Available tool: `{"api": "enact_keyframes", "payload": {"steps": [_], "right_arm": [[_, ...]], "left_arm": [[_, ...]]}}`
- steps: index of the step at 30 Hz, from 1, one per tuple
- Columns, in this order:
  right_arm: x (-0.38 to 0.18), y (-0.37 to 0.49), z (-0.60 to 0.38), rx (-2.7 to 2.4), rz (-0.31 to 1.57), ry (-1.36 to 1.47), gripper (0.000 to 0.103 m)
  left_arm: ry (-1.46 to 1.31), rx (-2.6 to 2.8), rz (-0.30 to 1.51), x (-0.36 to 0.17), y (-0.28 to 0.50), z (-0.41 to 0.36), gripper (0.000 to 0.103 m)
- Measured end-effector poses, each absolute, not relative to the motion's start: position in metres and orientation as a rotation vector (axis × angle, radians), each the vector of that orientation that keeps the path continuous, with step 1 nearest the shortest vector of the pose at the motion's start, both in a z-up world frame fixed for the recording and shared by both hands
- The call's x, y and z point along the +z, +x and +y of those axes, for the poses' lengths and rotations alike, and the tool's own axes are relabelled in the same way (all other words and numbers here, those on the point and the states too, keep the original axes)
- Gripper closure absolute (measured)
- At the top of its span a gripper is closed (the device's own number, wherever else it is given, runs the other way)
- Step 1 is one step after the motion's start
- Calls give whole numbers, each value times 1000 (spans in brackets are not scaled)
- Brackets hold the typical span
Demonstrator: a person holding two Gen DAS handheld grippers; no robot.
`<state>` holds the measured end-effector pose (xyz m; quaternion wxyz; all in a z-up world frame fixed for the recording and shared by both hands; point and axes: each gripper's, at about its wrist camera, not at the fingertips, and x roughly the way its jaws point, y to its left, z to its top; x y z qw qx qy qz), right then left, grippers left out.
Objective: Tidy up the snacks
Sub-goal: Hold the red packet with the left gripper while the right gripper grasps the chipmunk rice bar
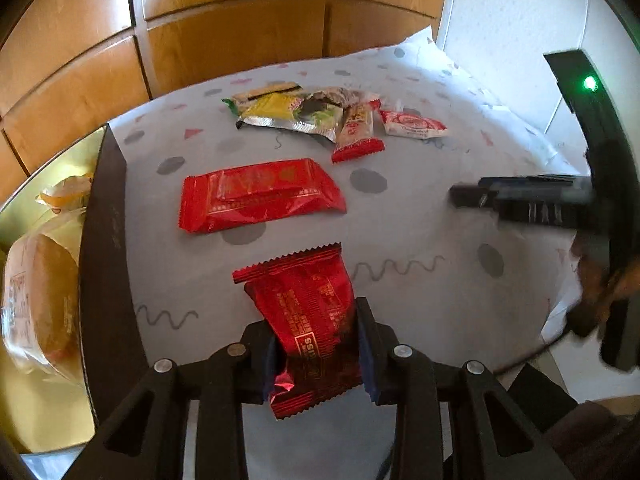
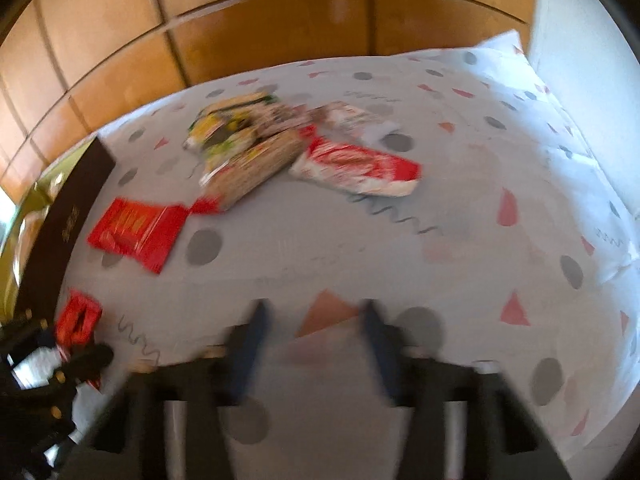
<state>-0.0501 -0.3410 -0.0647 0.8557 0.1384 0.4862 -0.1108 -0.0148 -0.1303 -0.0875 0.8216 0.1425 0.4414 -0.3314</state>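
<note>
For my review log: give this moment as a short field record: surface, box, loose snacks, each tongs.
surface: patterned cloth
box: dark-walled, left edge, bagged bun inside
loose snacks: red packet mid-cloth; heap of yellow-green, beige and white-red packets at the far side
left tongs: shut on dark red packet
right tongs: blurred, nothing between the fingers, gap visible, over bare cloth

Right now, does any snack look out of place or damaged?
Nothing looks damaged or spilled. One dark red packet is clamped in the left gripper. The far snacks lie in a loose overlapping heap, not sorted; another red packet lies apart.
</note>
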Motion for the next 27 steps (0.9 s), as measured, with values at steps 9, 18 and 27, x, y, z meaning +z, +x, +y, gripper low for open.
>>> {"api": "enact_keyframes", "payload": {"steps": [9, 18, 27], "right_arm": [[-28, -7, -364, -133, 999, 115, 68], [-38, 35, -343, -1, 1033, 398, 55], [-76, 71, -323, -77, 1121, 390, 63]], "left_arm": [[291, -695, 916, -91, -17, -128, 69], [274, -703, 914, -91, -18, -123, 68], [255, -716, 910, -91, -17, -121, 68]]}}
